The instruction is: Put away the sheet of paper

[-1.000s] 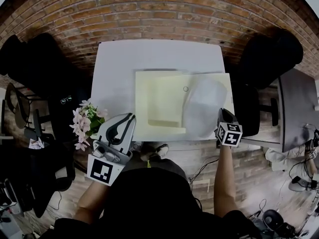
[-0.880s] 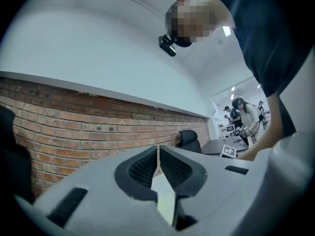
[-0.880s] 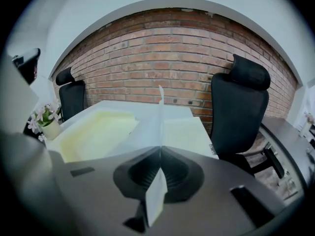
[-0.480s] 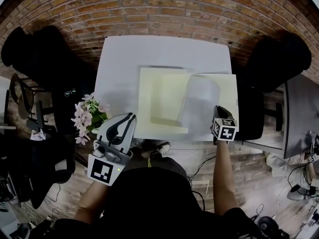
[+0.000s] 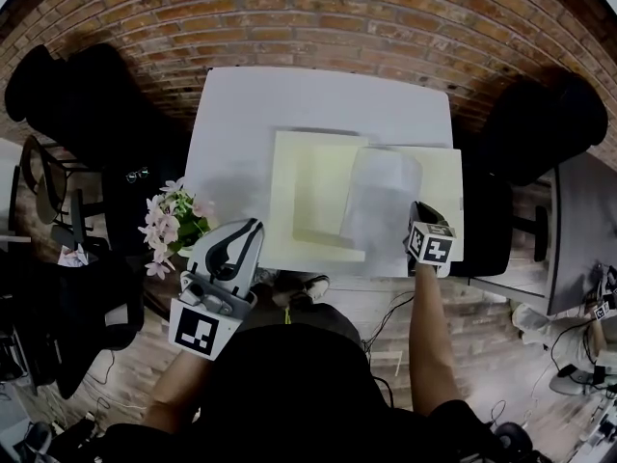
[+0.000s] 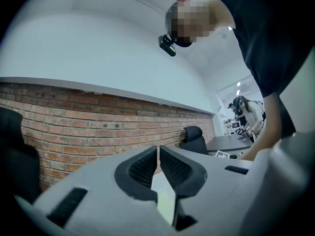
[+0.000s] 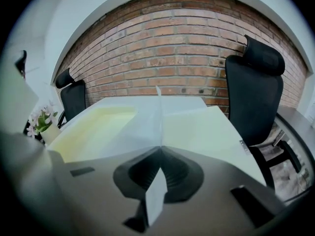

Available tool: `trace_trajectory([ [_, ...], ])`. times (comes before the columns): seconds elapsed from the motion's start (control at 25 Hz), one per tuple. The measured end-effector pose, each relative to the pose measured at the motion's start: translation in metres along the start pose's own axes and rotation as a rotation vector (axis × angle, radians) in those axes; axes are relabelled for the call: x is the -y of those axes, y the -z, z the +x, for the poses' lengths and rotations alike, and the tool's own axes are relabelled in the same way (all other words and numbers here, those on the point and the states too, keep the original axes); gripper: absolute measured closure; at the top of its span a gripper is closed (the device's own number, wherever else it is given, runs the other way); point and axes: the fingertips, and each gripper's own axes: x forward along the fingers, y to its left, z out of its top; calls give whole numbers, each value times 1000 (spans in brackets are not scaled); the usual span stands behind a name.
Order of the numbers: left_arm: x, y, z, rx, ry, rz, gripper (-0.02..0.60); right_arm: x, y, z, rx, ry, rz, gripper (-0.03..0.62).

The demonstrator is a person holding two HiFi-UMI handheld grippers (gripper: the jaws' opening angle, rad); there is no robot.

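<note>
A white sheet of paper (image 5: pixel 384 205) lies bowed over the right half of an open pale-yellow folder (image 5: pixel 308 196) on the white table (image 5: pixel 251 114). My right gripper (image 5: pixel 416 212) is at the table's front right edge, shut on the sheet's near edge. In the right gripper view the sheet (image 7: pixel 142 124) runs edge-on out of the closed jaws of the right gripper (image 7: pixel 160 149), above the folder (image 7: pixel 197 127). My left gripper (image 5: pixel 253 228) hangs off the table's front left corner. It is tilted up toward the brick wall, and in its own view the left gripper (image 6: pixel 158 149) is shut on nothing.
A pot of pink flowers (image 5: pixel 172 225) stands just left of the table by the left gripper. Black office chairs (image 5: pixel 549 128) (image 5: pixel 87 104) flank the table. A dark desk (image 5: pixel 583 230) is at the right, and a brick wall (image 5: pixel 318 17) runs behind.
The right gripper has edged left and inward with the sheet, which now stands narrower over the folder. The left gripper has stayed put.
</note>
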Motion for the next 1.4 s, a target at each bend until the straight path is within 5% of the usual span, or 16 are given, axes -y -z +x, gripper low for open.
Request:
trace_trajectory([
  [0.84, -14, 13, -11, -50, -64, -4, 543, 2, 4, 41, -23, -23, 205, 580],
  [1.4, -15, 18, -11, -56, -69, -14, 545, -49, -4, 55, -31, -103, 125, 580],
])
